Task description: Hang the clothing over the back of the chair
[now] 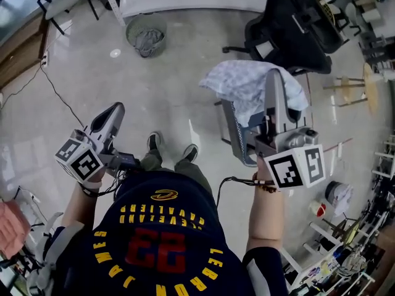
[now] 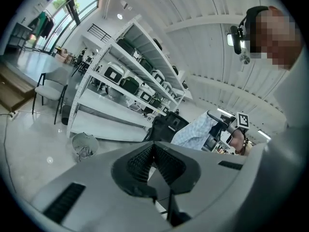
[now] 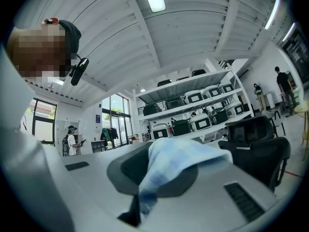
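You're pinching the clothing [image 1: 237, 86] in the right gripper [image 1: 276, 77], jaws pressed together on a fold of it. In the right gripper view the pale blue-and-white fabric [image 3: 170, 162] is bunching over the closed tips of that gripper [image 3: 147, 164] and trailing down between the pads. In the head view the clothing is hanging in the air at about 1 o'clock from you, draping off the gripper's far end toward 10 o'clock, clear of the floor [image 1: 154, 97]. The black office chair [image 1: 290, 29] is standing farther out at 1 o'clock, well apart from the clothing and not touching it; the right gripper view is showing that chair [image 3: 256, 149] at 3 o'clock of the fabric. A grey frame [image 1: 236, 134] is sitting just under the clothing in the head view; can't tell what it is. Your left gripper [image 1: 115, 111] is pointing out at 11 o'clock, low at your left side, jaws pressed together on nothing; in its own view the ribbed pads are meeting at the tips of the gripper [image 2: 153, 146]. A waste basket [image 1: 146, 36] is standing on the floor at 12 o'clock, in front of white shelving [image 2: 125, 81].
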Demonstrator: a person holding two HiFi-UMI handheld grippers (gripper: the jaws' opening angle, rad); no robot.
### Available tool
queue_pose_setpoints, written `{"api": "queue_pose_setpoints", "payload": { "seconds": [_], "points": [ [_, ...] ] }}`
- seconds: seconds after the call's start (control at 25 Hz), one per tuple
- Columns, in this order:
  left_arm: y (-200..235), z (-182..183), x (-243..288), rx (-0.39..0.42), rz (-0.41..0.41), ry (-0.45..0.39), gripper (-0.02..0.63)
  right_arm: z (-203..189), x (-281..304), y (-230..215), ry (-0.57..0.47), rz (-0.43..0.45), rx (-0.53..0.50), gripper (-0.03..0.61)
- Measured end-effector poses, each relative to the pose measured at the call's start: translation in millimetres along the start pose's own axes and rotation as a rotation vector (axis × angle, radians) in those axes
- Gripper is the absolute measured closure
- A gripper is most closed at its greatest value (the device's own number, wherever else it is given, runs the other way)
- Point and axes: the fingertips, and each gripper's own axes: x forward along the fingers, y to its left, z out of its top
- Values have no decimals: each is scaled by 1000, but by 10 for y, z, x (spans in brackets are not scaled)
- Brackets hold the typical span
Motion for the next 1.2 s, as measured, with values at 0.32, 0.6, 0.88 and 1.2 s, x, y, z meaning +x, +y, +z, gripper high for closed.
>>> {"api": "queue_pose_setpoints", "payload": {
  "seconds": [0.32,0.6,0.88,1.2],
  "points": [
    [449,153,-353,-4,41,-4,611,-500,449,585,40,59,18,558],
    [765,254,-717,-7,92,-19,611,-1217,783,1225,127,144,51,558],
    [951,353,-972,5,165,-45,611,-2356,1003,1677,305,223,135,558],
    [1123,292,-1047,-18,220,-34,611,-3504,1149,1864,492,235,187,558]
  ]
}}
